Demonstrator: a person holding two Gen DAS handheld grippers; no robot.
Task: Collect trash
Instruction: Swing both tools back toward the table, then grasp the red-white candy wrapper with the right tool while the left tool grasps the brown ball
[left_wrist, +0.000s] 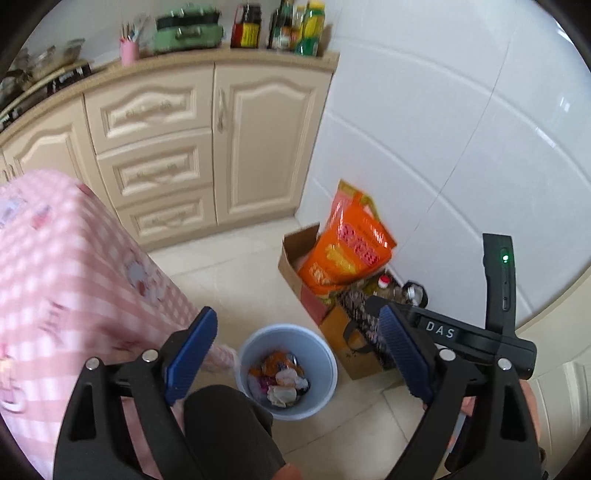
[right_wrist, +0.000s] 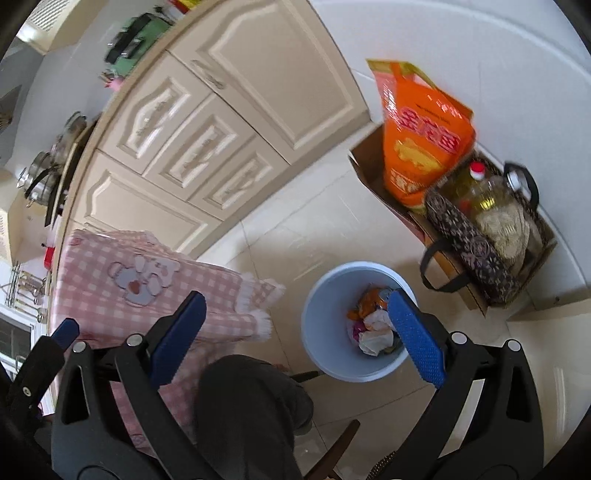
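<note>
One light-blue bin (left_wrist: 288, 371), holding crumpled trash (left_wrist: 279, 380), below and between the jaws of left gripper (left_wrist: 299, 354); right gripper (right_wrist: 299, 336): two sets of jaws, released, nothing grasped. One orange bag (right_wrist: 424, 144) beyond.

Bin (left_wrist: 325, 354) mouth open above; tablecloth (left_wrist: 74, 277) and box (left_wrist: 295, 266) flank it.

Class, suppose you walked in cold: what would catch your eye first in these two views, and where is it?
The bright orange bag standing in a cardboard box by the white wall. Next, the pale blue bin on the floor tiles holding crumpled wrappers, beside a pink checked tablecloth.
</note>
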